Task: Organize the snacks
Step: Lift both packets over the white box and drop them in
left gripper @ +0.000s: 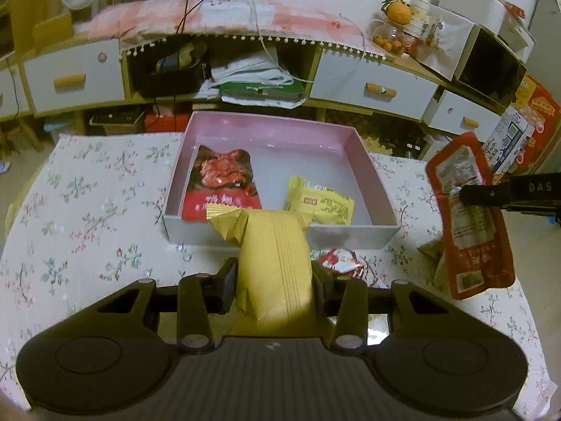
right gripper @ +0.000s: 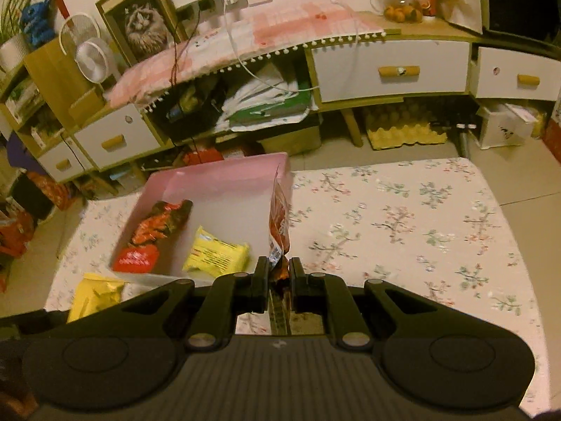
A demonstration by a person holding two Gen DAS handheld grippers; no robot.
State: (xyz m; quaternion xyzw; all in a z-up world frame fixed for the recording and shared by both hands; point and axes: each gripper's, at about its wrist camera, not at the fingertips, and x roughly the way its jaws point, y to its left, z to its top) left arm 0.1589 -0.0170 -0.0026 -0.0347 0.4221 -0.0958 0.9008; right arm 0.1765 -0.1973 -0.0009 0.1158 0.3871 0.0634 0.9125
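Floral-cloth table [left gripper: 87,210] carries the pink box [left gripper: 350,147] at its far edge. Inside: red snack bag [left gripper: 221,182] by the box's left wall, yellow packet [left gripper: 320,205] near its front wall. Left gripper [left gripper: 273,273] clamps a gold pouch [left gripper: 273,263] w/ both pads, just in front of the box. Right gripper [right gripper: 278,273] is pinched tight on a red sachet [right gripper: 278,217], beside the box's right wall.

1 pink box [left gripper: 364,161], 3 yellow packets [left gripper: 273,273], 3 red packets [left gripper: 473,224]
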